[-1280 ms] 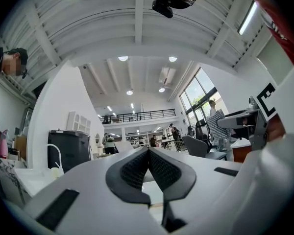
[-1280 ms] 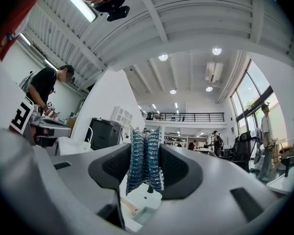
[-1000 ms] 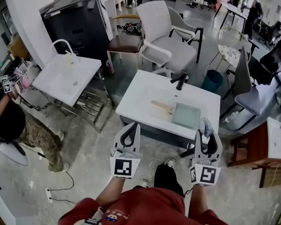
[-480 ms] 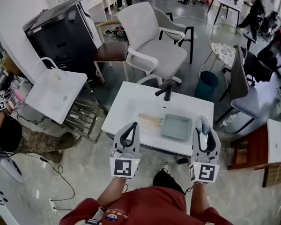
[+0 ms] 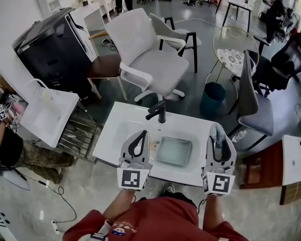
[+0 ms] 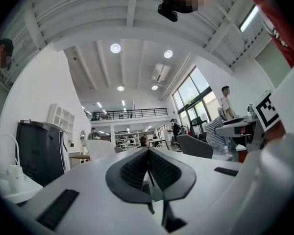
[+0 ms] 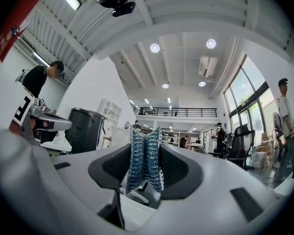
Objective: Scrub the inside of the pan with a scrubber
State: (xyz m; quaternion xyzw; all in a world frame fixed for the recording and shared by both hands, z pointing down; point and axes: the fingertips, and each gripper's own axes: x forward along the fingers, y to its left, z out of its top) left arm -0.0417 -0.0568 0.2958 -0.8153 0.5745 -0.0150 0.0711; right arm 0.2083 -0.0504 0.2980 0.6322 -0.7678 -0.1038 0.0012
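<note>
The scrubber [image 7: 144, 155] is rough, glinting mesh — the pan [image 5: 174, 151] smooth.

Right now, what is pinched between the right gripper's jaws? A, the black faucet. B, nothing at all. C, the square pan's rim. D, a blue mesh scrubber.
D: the right gripper view shows the blue mesh scrubber squeezed upright between the two dark pads of the right gripper, its top poking out above them.

One pan [image 5: 174, 151], one scrubber [image 7: 146, 156]
</note>
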